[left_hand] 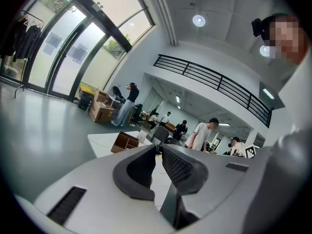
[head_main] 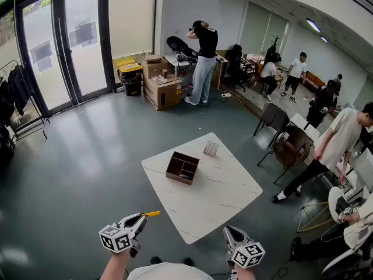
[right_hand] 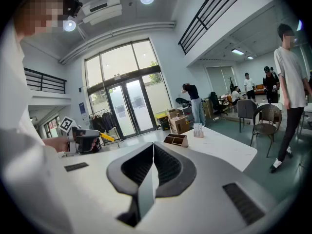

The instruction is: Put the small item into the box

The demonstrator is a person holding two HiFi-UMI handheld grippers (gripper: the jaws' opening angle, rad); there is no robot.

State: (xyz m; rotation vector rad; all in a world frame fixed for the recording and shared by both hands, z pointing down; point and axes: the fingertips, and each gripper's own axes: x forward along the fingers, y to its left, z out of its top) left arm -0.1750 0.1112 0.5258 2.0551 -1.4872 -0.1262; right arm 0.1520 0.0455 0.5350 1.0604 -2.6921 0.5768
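Note:
A brown wooden box [head_main: 182,168] with compartments sits on the white marble table [head_main: 221,197]. A small clear item [head_main: 210,149] stands upright just beyond it, toward the far corner. Both grippers hover off the table's near edge, well short of these objects. My left gripper [head_main: 139,219] is shut with nothing in it; its view shows the box [left_hand: 126,141] far ahead past the closed jaws [left_hand: 158,149]. My right gripper [head_main: 231,233] is shut and empty too. From its view, the box [right_hand: 176,140] and the clear item [right_hand: 198,130] lie beyond its tips [right_hand: 153,144], with the left gripper [right_hand: 83,139] at left.
Chairs [head_main: 291,146] stand right of the table, and a person [head_main: 332,147] walks close by them. Cardboard boxes [head_main: 162,91] and another person [head_main: 203,63] are at the far wall. A clothes rack [head_main: 17,107] stands left by the glass doors [head_main: 64,45].

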